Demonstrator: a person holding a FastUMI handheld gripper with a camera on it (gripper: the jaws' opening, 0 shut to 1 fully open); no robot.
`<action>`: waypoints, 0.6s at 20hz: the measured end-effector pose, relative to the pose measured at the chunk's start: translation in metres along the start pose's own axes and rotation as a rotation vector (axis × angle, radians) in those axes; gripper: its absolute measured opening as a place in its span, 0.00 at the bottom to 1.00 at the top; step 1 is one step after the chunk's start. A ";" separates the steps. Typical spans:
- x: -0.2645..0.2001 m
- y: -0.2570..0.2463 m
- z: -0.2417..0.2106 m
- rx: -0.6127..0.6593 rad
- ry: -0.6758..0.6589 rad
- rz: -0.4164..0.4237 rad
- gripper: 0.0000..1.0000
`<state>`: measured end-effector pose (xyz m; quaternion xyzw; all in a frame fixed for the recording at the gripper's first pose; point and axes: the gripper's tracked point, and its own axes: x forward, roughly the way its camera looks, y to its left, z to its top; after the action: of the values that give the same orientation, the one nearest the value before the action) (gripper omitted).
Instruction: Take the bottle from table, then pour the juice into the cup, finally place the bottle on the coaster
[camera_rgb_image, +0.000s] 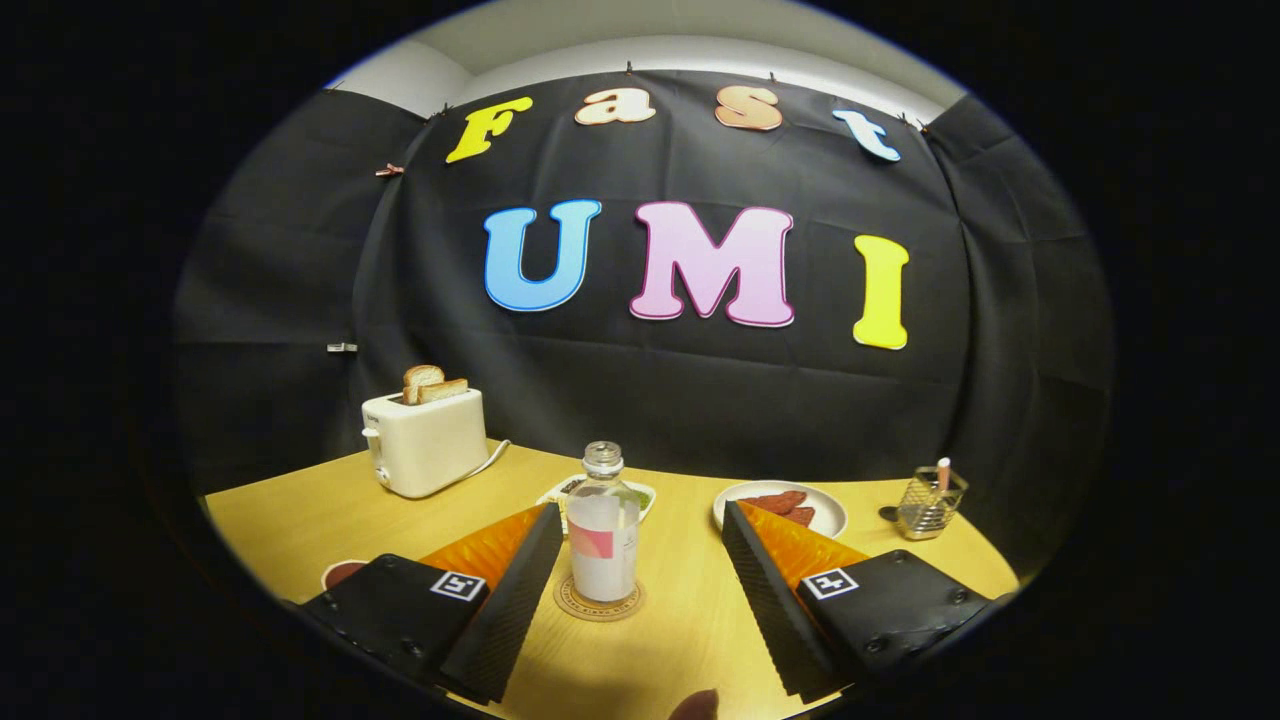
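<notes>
Standing upright on a round coaster, the bottle sits on the wooden table between the two fingers of the gripper, near their tips, with clear table showing on either side of it, so neither finger touches it and the jaws are spread wide. Left to right: outside the left finger, close to its base, the rim of a dark-filled cup peeks out, mostly hidden behind the gripper body. Farther back, beyond the left finger, a cream toaster stands with two slices of toast poking from its slots and its cord trailing toward the middle of the table. Directly behind the bottle lies a small white plate with something green on it, partly covered by the bottle. The bottle itself is clear, capped, with a pale label bearing a pink patch. Just beyond the right fingertip rests a white plate of reddish-brown food. Farther out past the right finger stands a wire holder with a pink-tipped stick in it, and a small dark object lies just beside its base.
</notes>
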<state>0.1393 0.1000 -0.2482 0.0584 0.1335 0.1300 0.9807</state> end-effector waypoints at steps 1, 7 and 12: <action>-0.007 -0.003 0.007 -0.002 0.001 -0.008 0.98; -0.050 -0.015 0.055 0.047 -0.010 -0.076 0.98; -0.087 -0.019 0.091 -0.023 -0.052 -0.162 0.98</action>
<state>0.0879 0.0508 -0.1424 0.0394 0.1107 0.0501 0.9918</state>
